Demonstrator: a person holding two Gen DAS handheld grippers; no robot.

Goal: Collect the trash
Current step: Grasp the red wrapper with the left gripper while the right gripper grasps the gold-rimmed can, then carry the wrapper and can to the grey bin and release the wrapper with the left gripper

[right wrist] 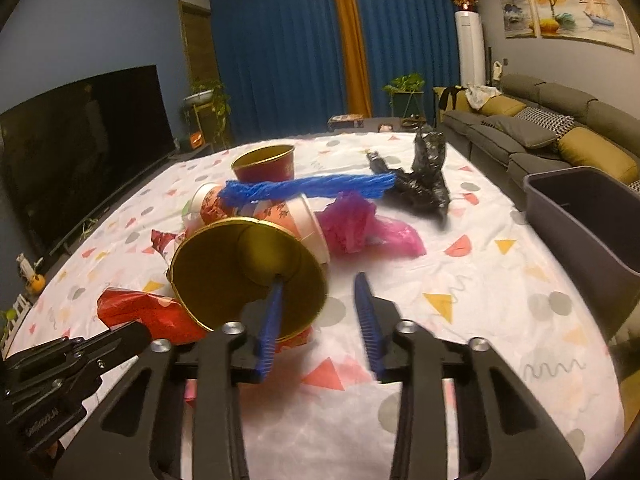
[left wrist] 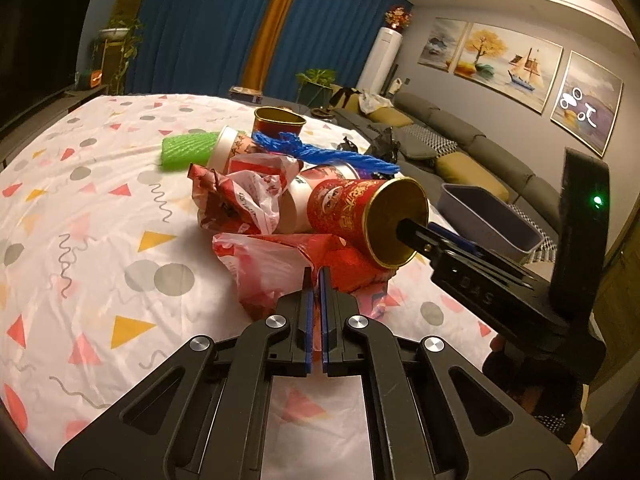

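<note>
The tabletop, under a patterned cloth, carries a trash pile at its middle, with a grey bin at the right edge. Nearest in the pile lies a gold-lined red cup on its side, mouth toward the cameras. The right gripper has released jaws, one finger reaching inside the cup, the other outside its rim. The left gripper is clenched on a red plastic bag. The pickup looks underway; next, the right jaws probably need to close on the cup wall, then carry it right to the bin.
</note>
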